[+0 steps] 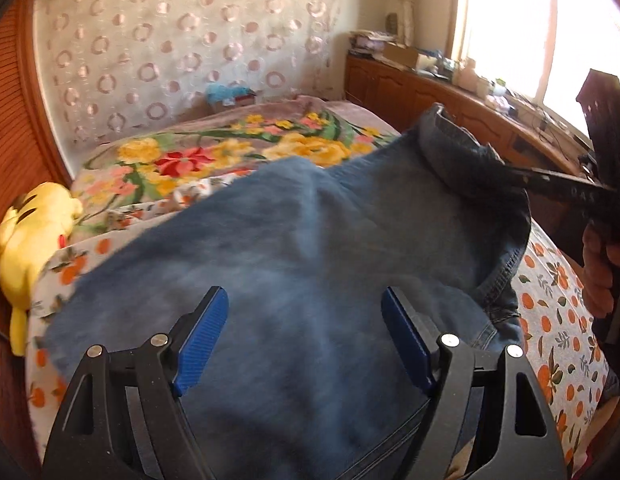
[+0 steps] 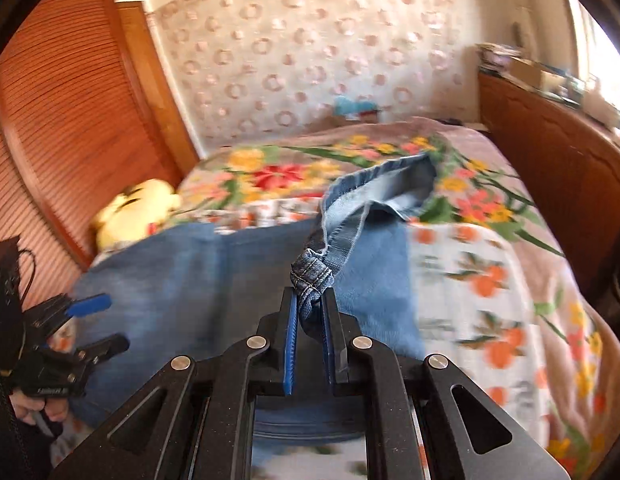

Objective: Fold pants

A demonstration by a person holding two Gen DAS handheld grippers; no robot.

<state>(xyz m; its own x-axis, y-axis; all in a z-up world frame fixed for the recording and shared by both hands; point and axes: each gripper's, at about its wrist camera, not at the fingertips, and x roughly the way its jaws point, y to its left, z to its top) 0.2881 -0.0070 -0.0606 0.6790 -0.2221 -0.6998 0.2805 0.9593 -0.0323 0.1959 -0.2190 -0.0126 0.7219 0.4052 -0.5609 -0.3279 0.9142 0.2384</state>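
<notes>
1. Beneath the left claw (image 1: 303, 338), fingers spread wide and empty, the blue denim pants (image 1: 293, 248) lie on the orange-print bedsheet (image 1: 550, 312).
2. Between the right claw's (image 2: 310, 330) fingers, a bunched hem is clenched; the fold looks begun, unfinished.

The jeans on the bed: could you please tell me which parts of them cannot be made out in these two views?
- Left wrist view: the jeans are motion-blurred; their near end is hidden behind the open left claw.
- Right wrist view: the bunched denim inside the right claw is hidden by its pads; the near end is cut off by its body.
</notes>
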